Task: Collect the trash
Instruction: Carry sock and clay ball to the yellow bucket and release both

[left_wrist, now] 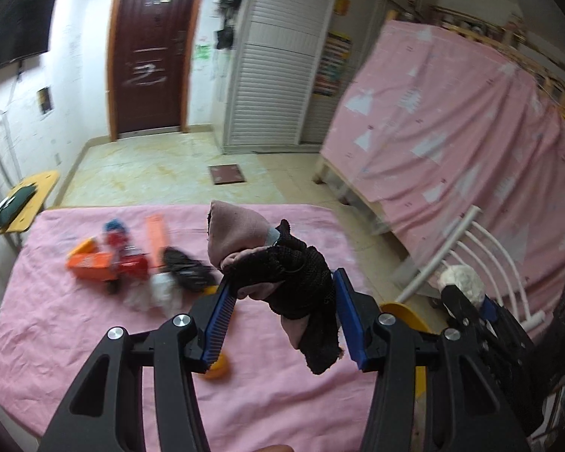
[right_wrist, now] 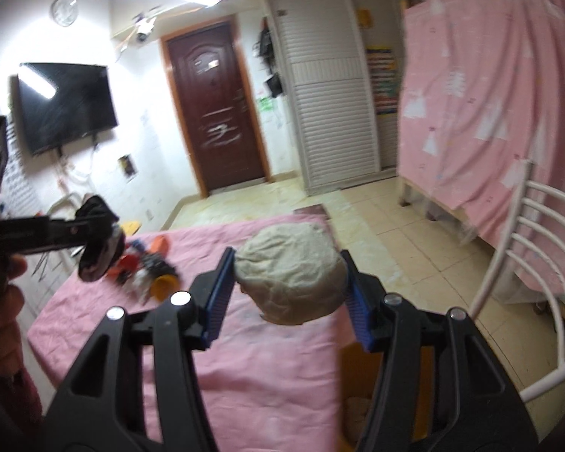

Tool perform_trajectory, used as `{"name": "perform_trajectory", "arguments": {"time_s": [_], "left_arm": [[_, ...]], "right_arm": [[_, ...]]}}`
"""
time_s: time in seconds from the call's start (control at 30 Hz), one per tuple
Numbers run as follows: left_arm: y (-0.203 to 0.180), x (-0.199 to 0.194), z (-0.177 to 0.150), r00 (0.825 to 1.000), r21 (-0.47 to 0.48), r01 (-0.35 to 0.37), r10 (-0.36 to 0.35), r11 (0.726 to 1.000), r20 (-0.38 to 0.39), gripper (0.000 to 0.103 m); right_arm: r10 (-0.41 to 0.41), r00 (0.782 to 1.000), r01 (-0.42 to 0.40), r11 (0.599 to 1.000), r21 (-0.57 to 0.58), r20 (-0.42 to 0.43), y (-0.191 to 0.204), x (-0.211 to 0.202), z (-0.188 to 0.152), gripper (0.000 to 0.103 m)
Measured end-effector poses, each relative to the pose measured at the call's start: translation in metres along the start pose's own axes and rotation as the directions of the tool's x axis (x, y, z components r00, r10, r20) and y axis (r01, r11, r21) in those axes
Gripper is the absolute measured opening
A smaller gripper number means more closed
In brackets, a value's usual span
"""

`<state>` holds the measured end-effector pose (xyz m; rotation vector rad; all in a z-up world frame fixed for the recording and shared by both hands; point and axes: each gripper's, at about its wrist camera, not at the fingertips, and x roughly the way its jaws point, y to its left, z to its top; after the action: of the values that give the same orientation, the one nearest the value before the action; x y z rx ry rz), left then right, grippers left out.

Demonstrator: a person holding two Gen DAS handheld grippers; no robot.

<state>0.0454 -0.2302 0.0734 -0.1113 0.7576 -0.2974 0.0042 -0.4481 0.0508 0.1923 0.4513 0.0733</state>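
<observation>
1. Right tool [right_wrist: 288, 288] grips a pale crumpled wad [right_wrist: 290, 275], held above the counter's [right_wrist: 267, 376] right edge.
2. Left tool [left_wrist: 280, 301] clamps a black-and-pink rag [left_wrist: 282, 271].
3. Orange bin [right_wrist: 352, 380], directly under the wad; likely a straight drop.
4. Remaining litter pile [left_wrist: 132, 263] lies far-left, nearer the left tool.

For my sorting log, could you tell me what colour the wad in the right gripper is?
Off-white, slightly greyish: the crumpled wad shows best in the right wrist view.
</observation>
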Motion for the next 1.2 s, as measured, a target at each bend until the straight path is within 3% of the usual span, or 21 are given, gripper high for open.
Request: {"name": "perform_trajectory", "arguments": {"time_s": [0.27,0.43,0.53,0.6,0.9,1.2], "left_arm": [[-0.079,0.033,-0.004,0.991,0.101,0.128,-0.123,0.987,-0.054,0.045],[-0.117,0.056,-0.011,0.974,0.167,0.217,-0.203,0.962,-0.101,0.047],[-0.136,0.068,-0.016,0.969,0.206,0.233,-0.209,0.95,-0.133,0.052],[-0.146,0.074,-0.018,0.964,0.234,0.247,-0.214,0.94,-0.155,0.061],[-0.149,0.071,-0.015,0.963,0.223,0.25,-0.218,0.942,-0.156,0.067],[-0.108,0.05,-0.006,0.975,0.178,0.207,-0.189,0.962,-0.114,0.067]], "right_arm": [[-0.083,0.996,0.08,0.991,0.11,0.024,-0.056,-0.012,0.001,0.053],[-0.123,0.992,0.118,0.978,0.17,0.016,-0.085,-0.014,-0.003,0.053],[-0.141,0.99,0.133,0.968,0.211,0.024,-0.1,-0.017,-0.003,0.068],[-0.151,0.988,0.14,0.961,0.237,0.03,-0.107,-0.019,-0.004,0.07],[-0.161,0.986,0.147,0.952,0.269,0.033,-0.115,-0.019,-0.002,0.07],[-0.096,0.995,0.092,0.981,0.171,0.013,-0.071,0.001,0.0,0.07]]}}
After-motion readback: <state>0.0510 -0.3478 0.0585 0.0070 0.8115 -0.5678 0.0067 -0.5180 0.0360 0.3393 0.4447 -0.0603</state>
